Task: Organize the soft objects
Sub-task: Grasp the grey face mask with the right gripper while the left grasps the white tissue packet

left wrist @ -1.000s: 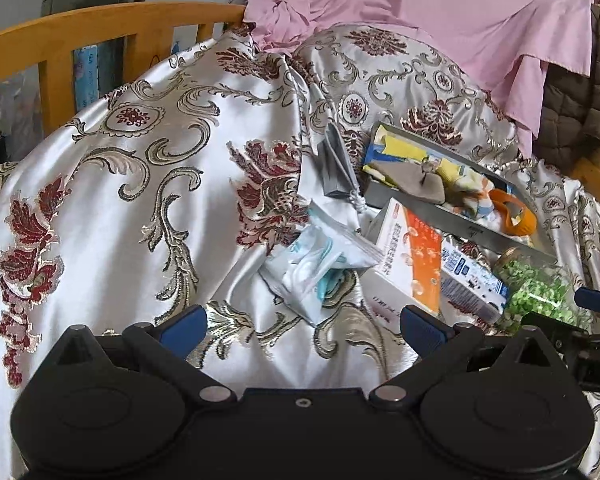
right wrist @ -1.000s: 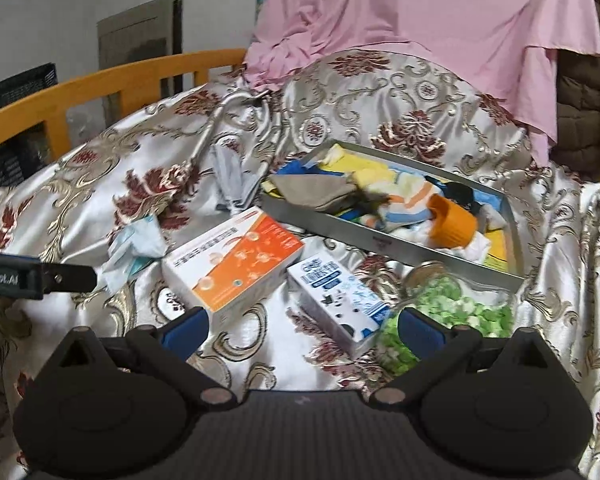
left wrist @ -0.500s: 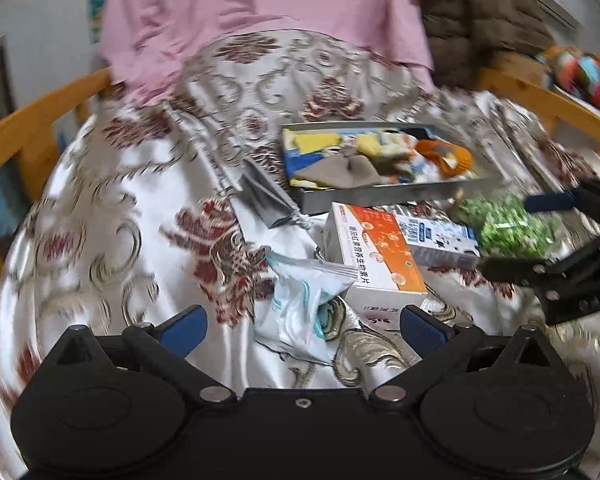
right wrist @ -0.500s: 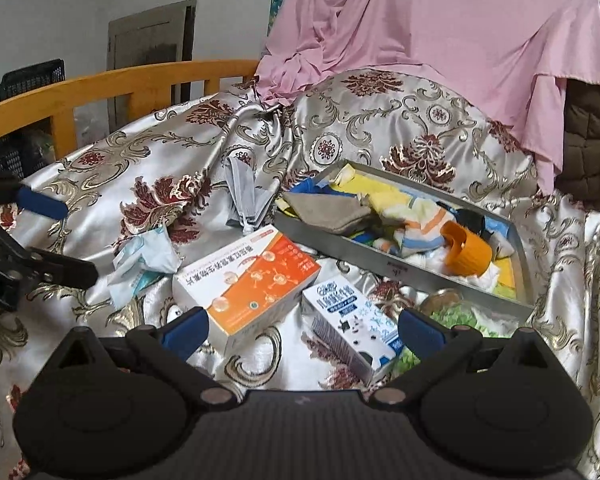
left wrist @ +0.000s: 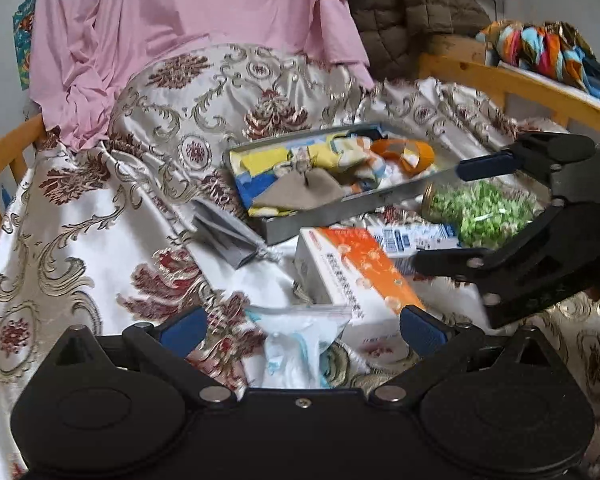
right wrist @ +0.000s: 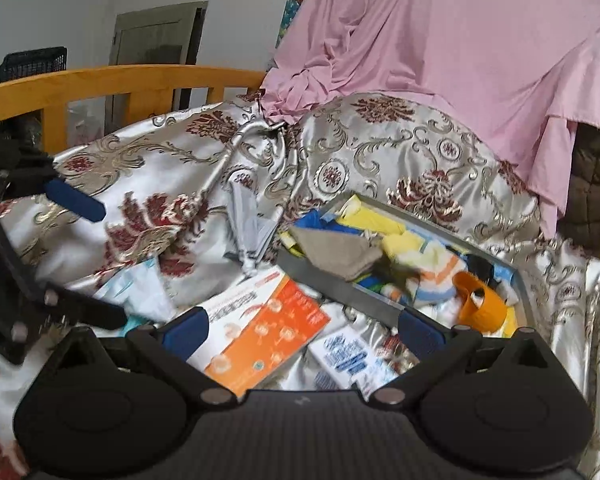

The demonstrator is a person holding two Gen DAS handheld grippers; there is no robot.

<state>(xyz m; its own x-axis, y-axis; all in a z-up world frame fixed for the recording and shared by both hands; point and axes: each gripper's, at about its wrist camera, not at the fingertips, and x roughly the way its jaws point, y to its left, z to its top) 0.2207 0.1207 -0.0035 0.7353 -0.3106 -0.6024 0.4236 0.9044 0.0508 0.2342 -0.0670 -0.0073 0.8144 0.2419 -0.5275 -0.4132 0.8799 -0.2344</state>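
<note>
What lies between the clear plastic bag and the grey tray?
The orange-and-white box sits between the plastic bag and tray, clearest in the left wrist view.

The orange box [left wrist: 360,276] hides part of the blue-and-white carton [left wrist: 416,238] behind it. Print on the orange box is too blurred to read. Beside it, the plastic bag [left wrist: 300,344] is partly hidden behind the left gripper [left wrist: 302,330] body.

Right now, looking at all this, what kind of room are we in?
Most likely a bedroom at home. A wooden bed rail curves around a satin floral bedspread, a pink sheet is draped behind it, and a metal tray of small cloths sits on the bedding.
</note>
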